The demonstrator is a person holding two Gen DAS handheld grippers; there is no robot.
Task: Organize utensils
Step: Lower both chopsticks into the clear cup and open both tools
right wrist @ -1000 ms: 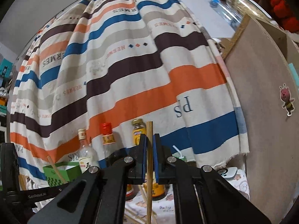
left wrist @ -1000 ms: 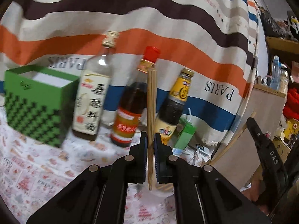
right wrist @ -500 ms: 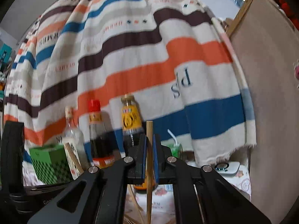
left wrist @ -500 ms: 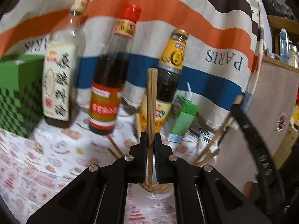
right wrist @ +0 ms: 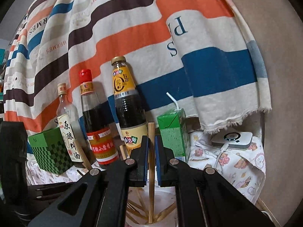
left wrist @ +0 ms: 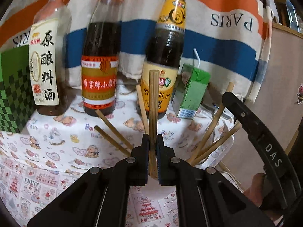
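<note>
Striped drape (right wrist: 132,37), perhaps plywood board (right wrist: 280,75)

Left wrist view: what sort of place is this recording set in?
Probably a home, an improvised kitchen corner: three sauce bottles and a green drink carton stand on a teddy-bear print tablecloth, with a striped sheet hung behind.

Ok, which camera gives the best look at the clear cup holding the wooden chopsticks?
Right wrist view: the clear cup shows its rim, with chopsticks inside. In the left wrist view the left gripper hides the cup; only fanned chopsticks show.
</note>
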